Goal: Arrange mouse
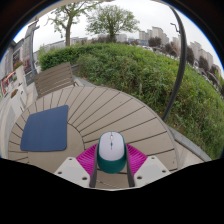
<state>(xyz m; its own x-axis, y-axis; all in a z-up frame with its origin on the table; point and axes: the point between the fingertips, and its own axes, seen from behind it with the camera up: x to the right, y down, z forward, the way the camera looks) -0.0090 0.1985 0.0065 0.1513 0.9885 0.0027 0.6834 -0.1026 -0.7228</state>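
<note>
A white mouse with a teal rear (111, 148) sits between my two fingers, and the pink pads (87, 160) press on both its sides. My gripper (111, 160) is shut on it and holds it over the near right part of a round wooden slatted table (110, 108). A dark blue mouse pad (45, 128) lies flat on the table, ahead and to the left of the fingers. Whether the mouse touches the table top is hidden by the fingers.
The table's far edge curves just ahead, with a green hedge (150, 75) beyond it. A thin black pole (181, 60) stands at the right. A wooden bench (55, 77) lies beyond the table at the left. Trees and buildings stand far off.
</note>
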